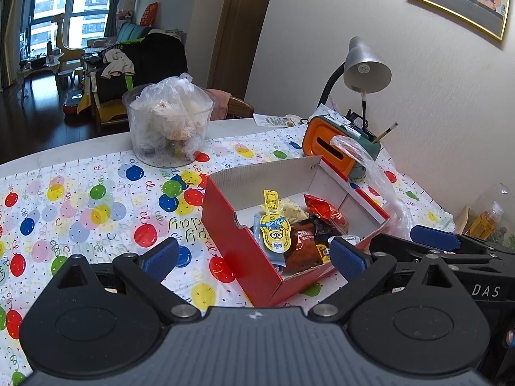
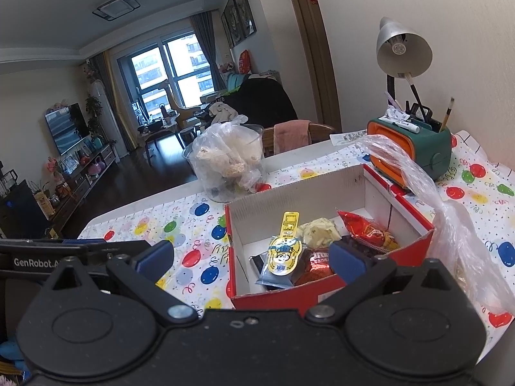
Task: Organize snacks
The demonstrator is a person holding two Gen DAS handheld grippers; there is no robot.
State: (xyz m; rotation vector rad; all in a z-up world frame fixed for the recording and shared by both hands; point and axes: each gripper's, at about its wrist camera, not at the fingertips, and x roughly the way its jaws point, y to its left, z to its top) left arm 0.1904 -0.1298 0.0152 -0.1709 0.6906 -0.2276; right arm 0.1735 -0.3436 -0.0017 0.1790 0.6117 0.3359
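Observation:
A red cardboard box (image 1: 231,234) (image 2: 325,189) with a white inside sits on the balloon-print tablecloth. It holds several snack packets, among them a yellow cartoon pouch (image 1: 275,230) (image 2: 285,251), a red packet (image 1: 325,209) (image 2: 367,233) and a pale packet (image 2: 318,230). My left gripper (image 1: 254,255) is open and empty, hovering just in front of the box. My right gripper (image 2: 249,259) is open and empty, over the box's near edge. A clear plastic bag (image 1: 383,186) (image 2: 450,234) stands right of the box.
A clear tub with bagged snacks (image 1: 169,125) (image 2: 228,167) stands behind the box. An orange-and-green desk organizer (image 1: 338,144) (image 2: 412,151) and a grey lamp (image 1: 365,67) (image 2: 404,48) are at the back right by the wall. A bottle (image 1: 487,222) stands far right.

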